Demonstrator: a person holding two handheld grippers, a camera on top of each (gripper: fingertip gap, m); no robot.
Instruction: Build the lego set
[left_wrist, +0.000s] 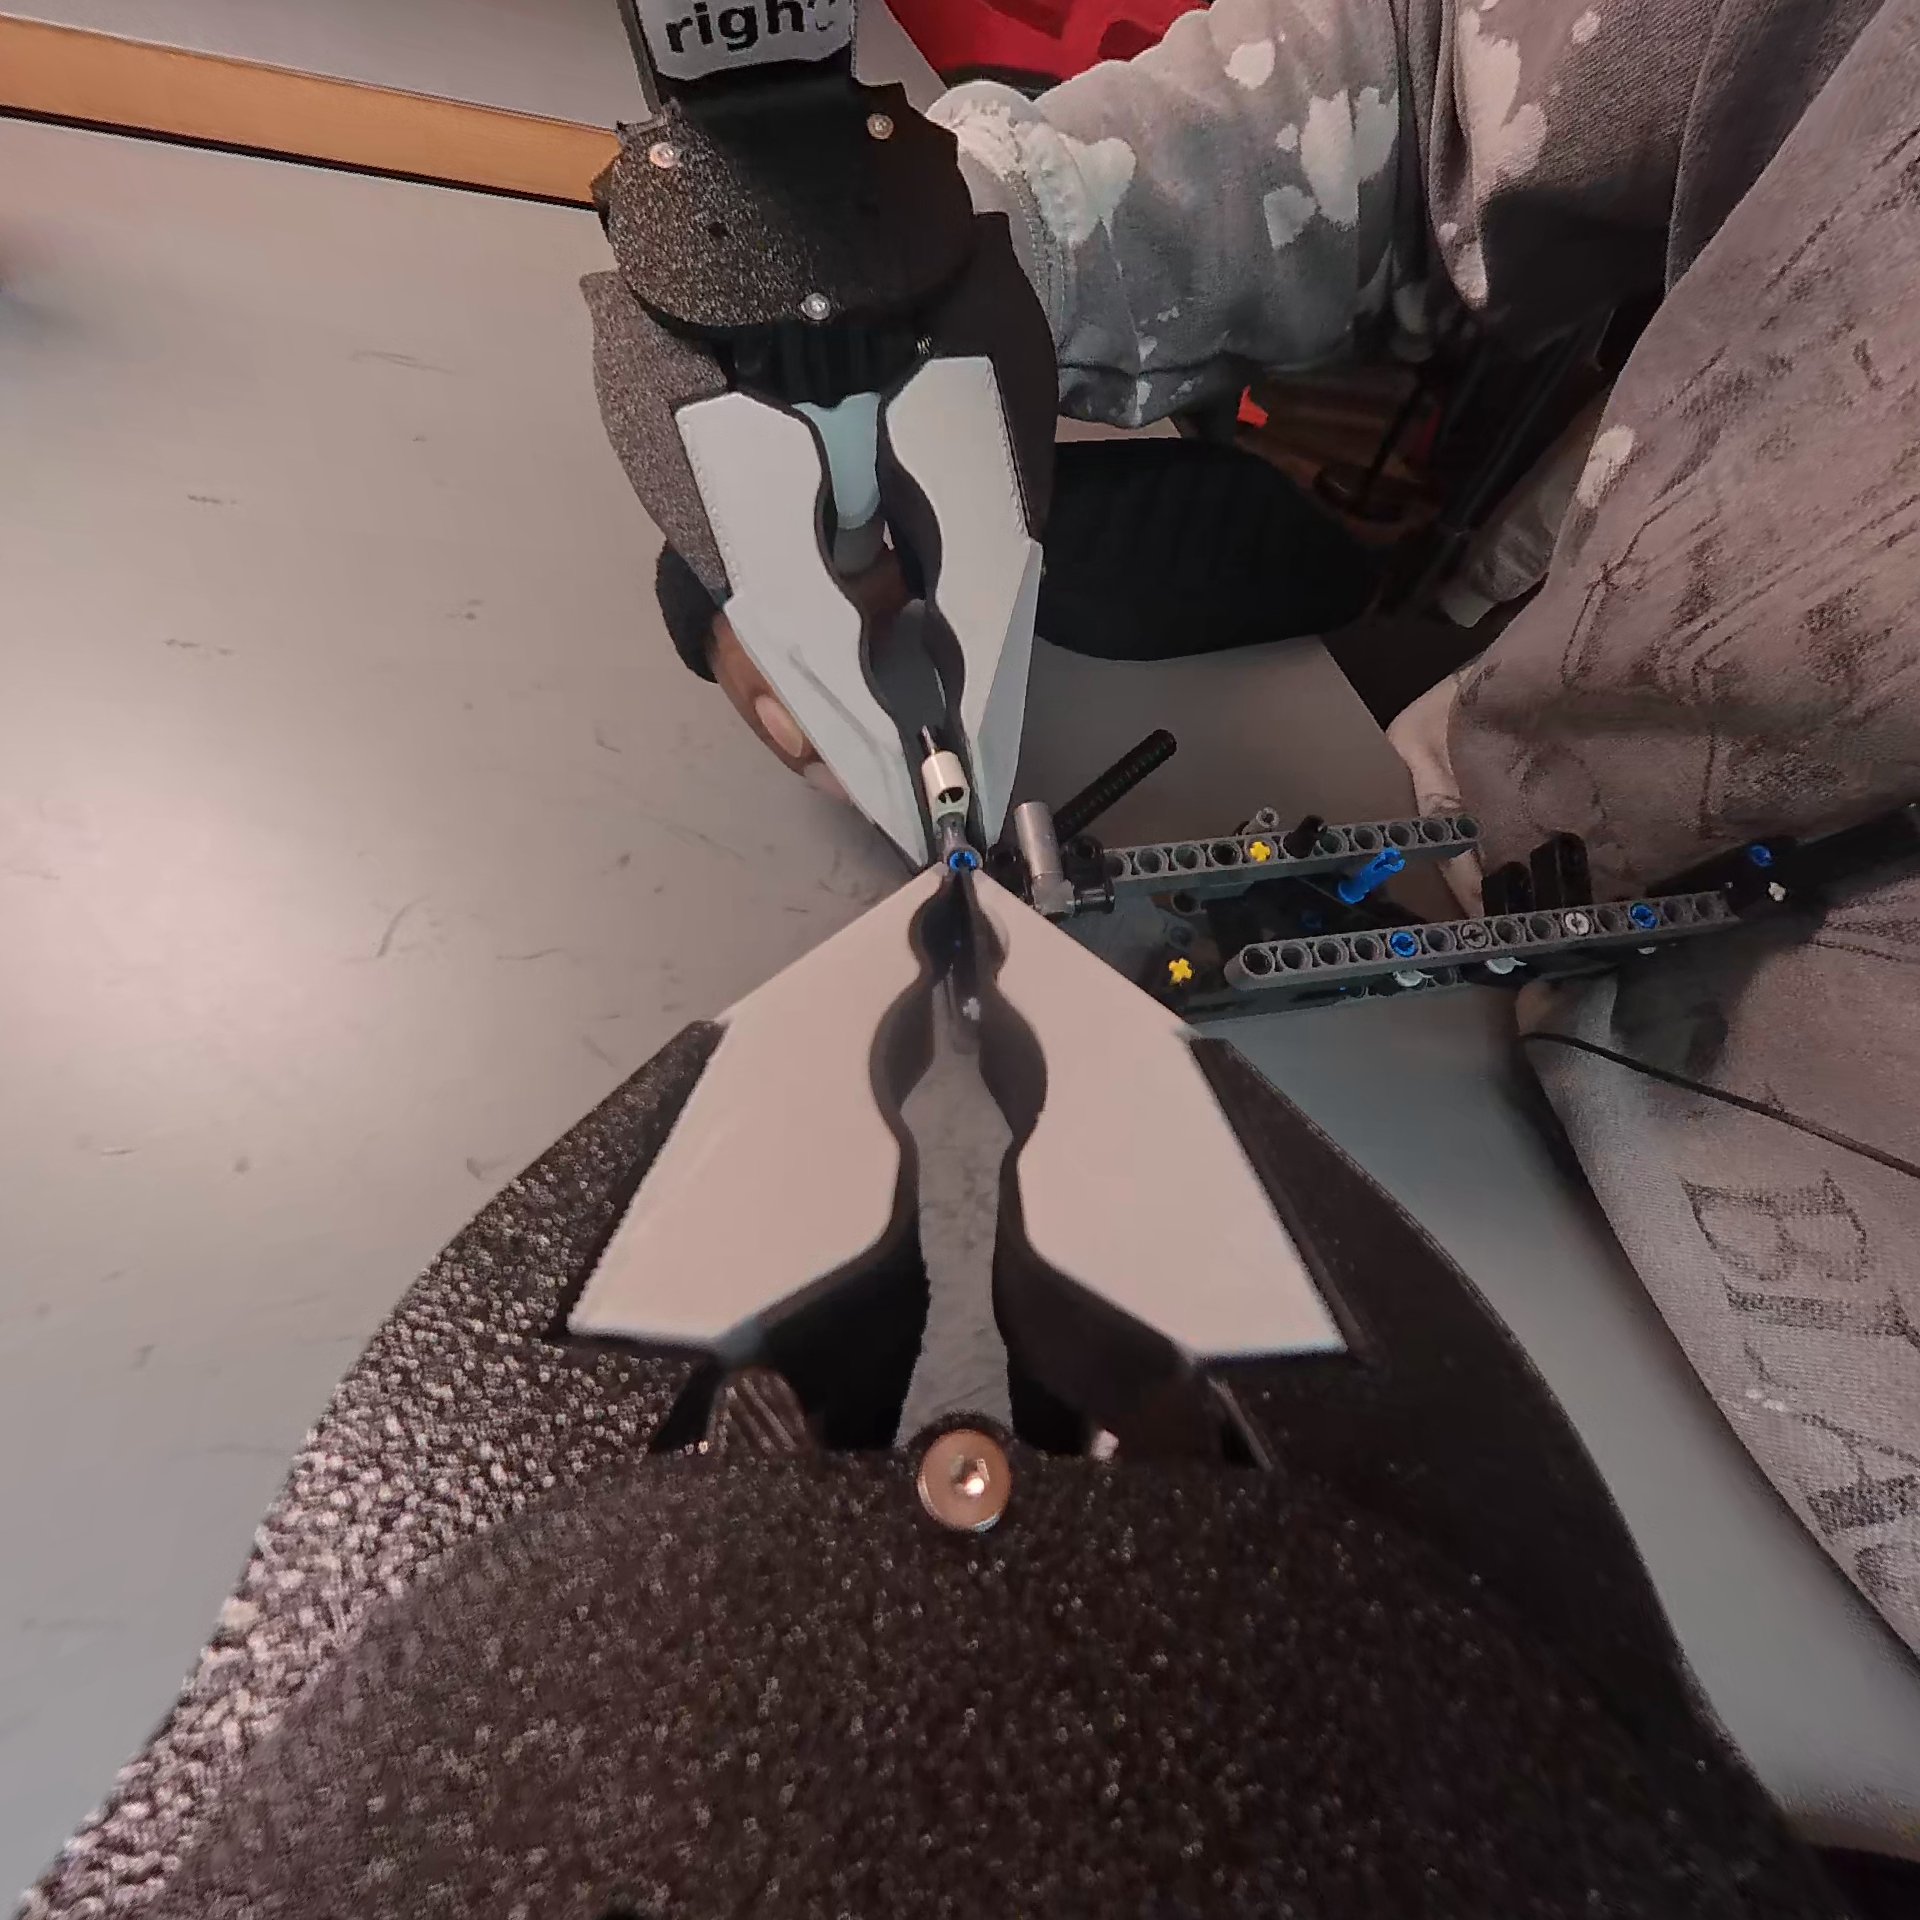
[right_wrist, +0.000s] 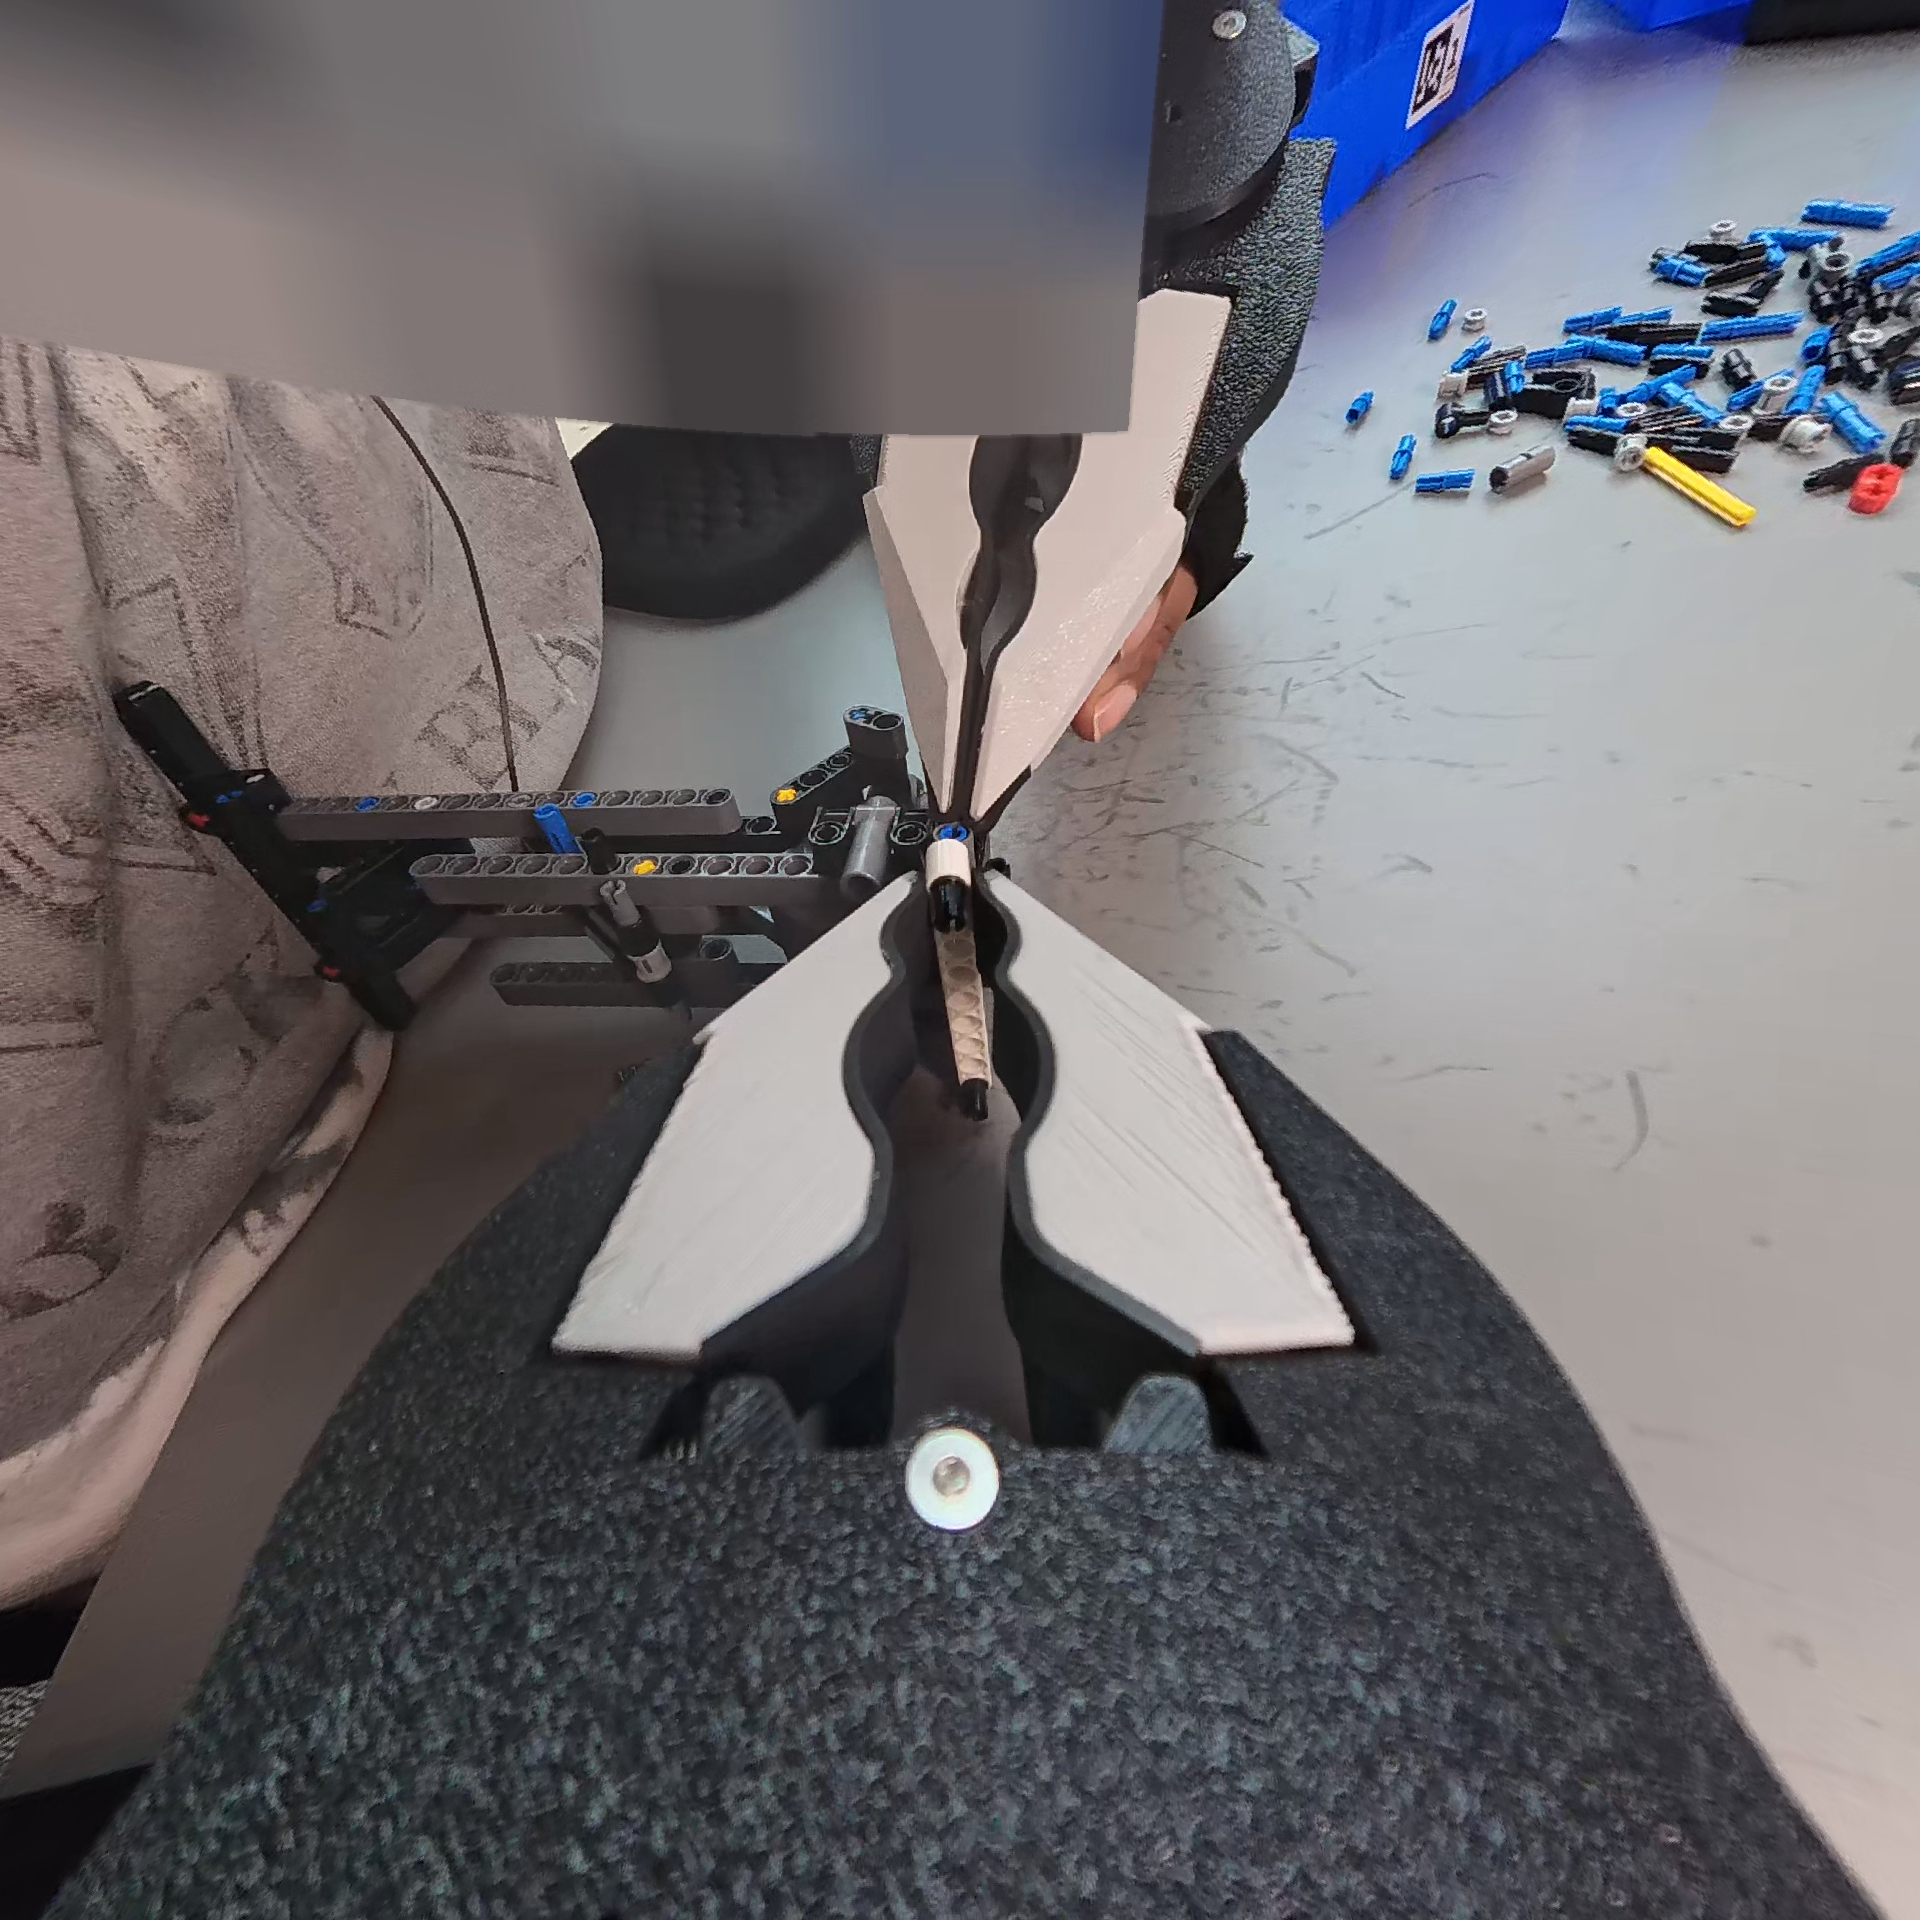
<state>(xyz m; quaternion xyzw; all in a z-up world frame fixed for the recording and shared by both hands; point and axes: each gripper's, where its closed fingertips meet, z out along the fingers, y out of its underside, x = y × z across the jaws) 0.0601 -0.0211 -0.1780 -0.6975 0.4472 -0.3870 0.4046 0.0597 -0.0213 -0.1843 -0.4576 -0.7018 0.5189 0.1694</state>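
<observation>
A grey table (right_wrist: 1455, 935), scuffed with dark scratches, spreads to the right of the right gripper's jaws and, in the left wrist view, to the left of the left gripper's jaws. A blue bin (right_wrist: 1455, 94) bearing a white sticker stands far beyond the jaws, up and to the right in the right wrist view. A wooden strip (left_wrist: 260, 114) edges the table's far side, well above and left of the jaws in the left wrist view.
</observation>
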